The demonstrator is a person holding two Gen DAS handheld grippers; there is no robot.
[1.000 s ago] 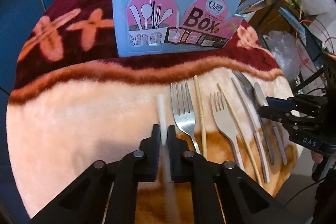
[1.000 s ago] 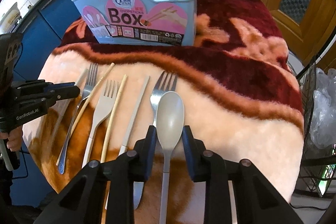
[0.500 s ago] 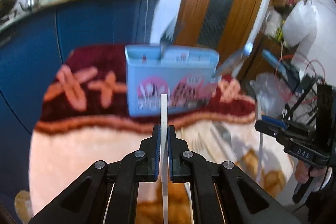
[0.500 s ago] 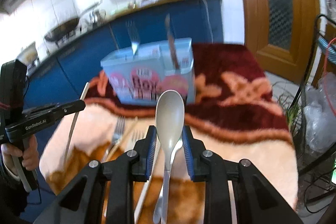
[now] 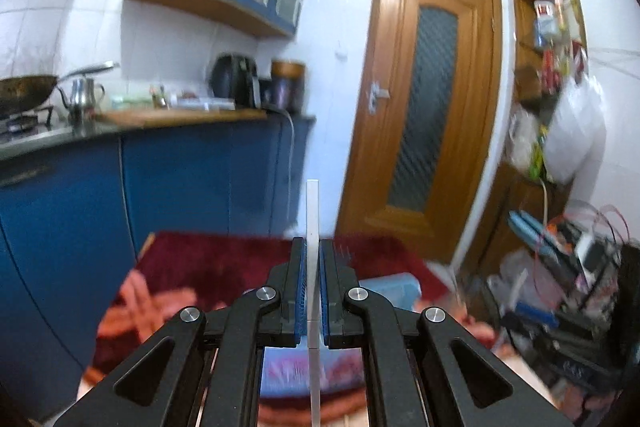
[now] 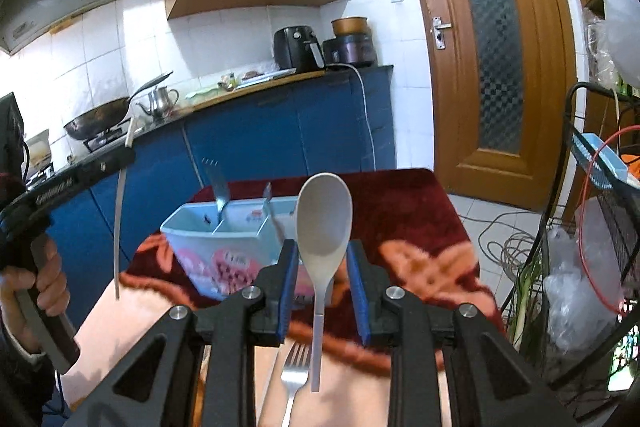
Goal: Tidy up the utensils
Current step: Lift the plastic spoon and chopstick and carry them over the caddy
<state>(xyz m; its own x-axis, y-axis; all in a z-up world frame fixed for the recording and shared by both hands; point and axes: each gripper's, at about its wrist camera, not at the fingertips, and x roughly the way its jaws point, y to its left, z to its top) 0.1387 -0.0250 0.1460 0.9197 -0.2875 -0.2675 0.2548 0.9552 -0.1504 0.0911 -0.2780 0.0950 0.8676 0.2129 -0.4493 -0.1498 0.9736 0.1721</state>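
Carrying utensils above the blanket-covered bench (image 6: 420,211), the left hand-held gripper (image 5: 313,291) pinches a thin white utensil (image 5: 312,211) and the right hand-held gripper (image 6: 322,287) grips a pale spoon (image 6: 323,219); next, likely, each must be lowered upright into a compartment of the blue utensil box (image 6: 208,243) ahead.

Spoon (image 6: 323,217) looks like matte beige plastic, fork (image 6: 295,379) is shiny metal, the box (image 6: 218,247) is smooth light-blue plastic, and the blanket (image 6: 416,223) is fuzzy plush cloth.
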